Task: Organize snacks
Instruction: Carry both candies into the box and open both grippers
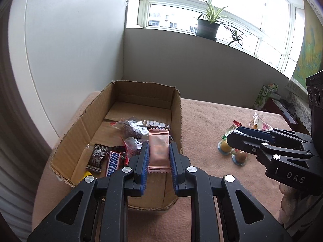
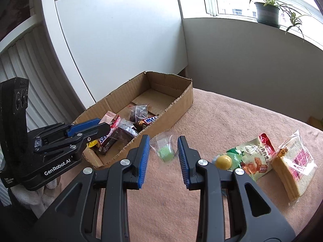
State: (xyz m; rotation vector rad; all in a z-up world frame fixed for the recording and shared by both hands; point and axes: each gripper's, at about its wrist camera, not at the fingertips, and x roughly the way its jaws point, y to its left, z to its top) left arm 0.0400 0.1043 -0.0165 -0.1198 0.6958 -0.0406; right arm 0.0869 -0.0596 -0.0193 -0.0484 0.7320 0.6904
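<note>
Pink wafer packet (image 1: 158, 150) | lengthwise between left jaws, clamped | right jaws pinch green candy (image 2: 166, 152)

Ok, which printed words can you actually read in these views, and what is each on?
"GenRobot.AI": left hand-held gripper body.
"DAS": right hand-held gripper body.
"NICKE", partly hidden: Snickers bar in box.
Chinese print on tofu packet and bread bag: unreadable here.

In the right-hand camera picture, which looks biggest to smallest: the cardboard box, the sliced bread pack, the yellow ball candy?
1. cardboard box
2. sliced bread pack, though it lies nearer the camera, which flatters it
3. yellow ball candy, clearly smallest
</note>
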